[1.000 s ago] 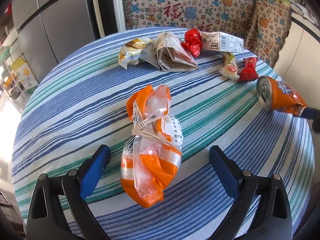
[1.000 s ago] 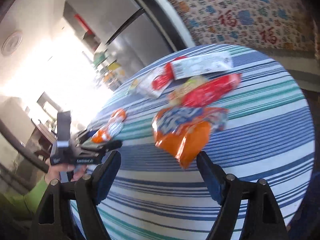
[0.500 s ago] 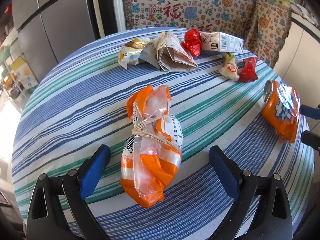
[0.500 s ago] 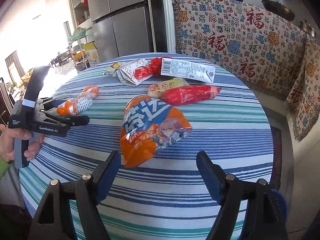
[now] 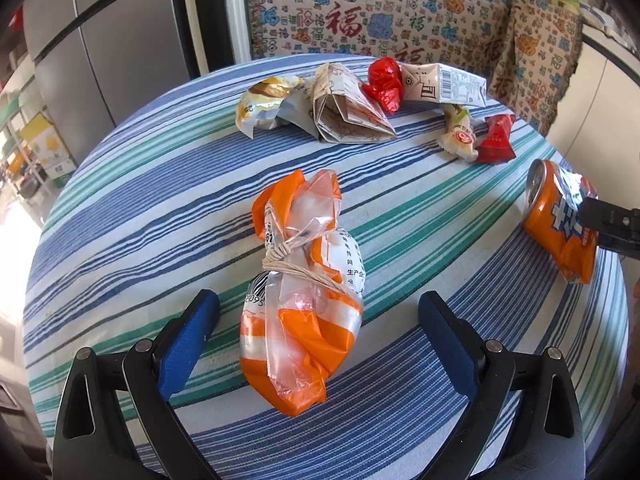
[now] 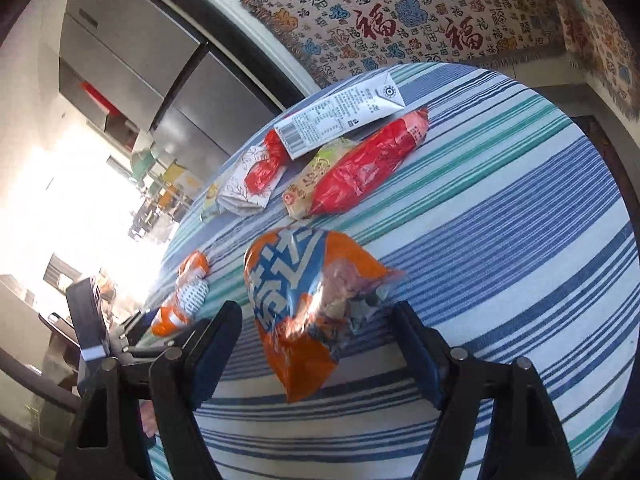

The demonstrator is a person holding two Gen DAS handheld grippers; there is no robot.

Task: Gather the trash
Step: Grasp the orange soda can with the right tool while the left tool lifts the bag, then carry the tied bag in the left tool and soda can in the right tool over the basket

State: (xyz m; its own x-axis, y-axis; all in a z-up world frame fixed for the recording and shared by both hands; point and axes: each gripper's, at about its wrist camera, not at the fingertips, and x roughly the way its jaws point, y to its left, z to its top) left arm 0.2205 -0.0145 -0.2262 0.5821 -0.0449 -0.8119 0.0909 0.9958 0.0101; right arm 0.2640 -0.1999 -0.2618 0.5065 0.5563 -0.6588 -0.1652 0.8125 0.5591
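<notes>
Trash lies scattered over the round striped tablecloth [image 5: 120, 208], and judging by how it lies, collecting has barely begun: no bin or bag to receive it shows in either view.

Taking the left wrist view from left to right: a crumpled yellow-and-silver wrapper [image 5: 262, 100] sits at the far side, touching a folded paper bag [image 5: 348, 114]; beside that a red plastic scrap [image 5: 384, 82] leans against a white drink carton [image 5: 444, 84]; then a cream snack wrapper [image 5: 458, 132] and a red wrapper [image 5: 496, 140] lie together.

Nearer, the tied orange-and-clear plastic bag [image 5: 300, 292] rests on the cloth between the fingers of the left gripper [image 5: 318, 320], whose jaws stand wide and released, pads clear of the bag on both sides.

At the right edge lies the orange snack bag [image 6: 304, 300]. The right gripper [image 6: 316, 344] straddles it with its jaws closing; the pads appear near its sides, but I judge the grasp not yet firm.

So two pieces are lined up for pickup, none looks lifted, and the whole far cluster remains to be gathered.
</notes>
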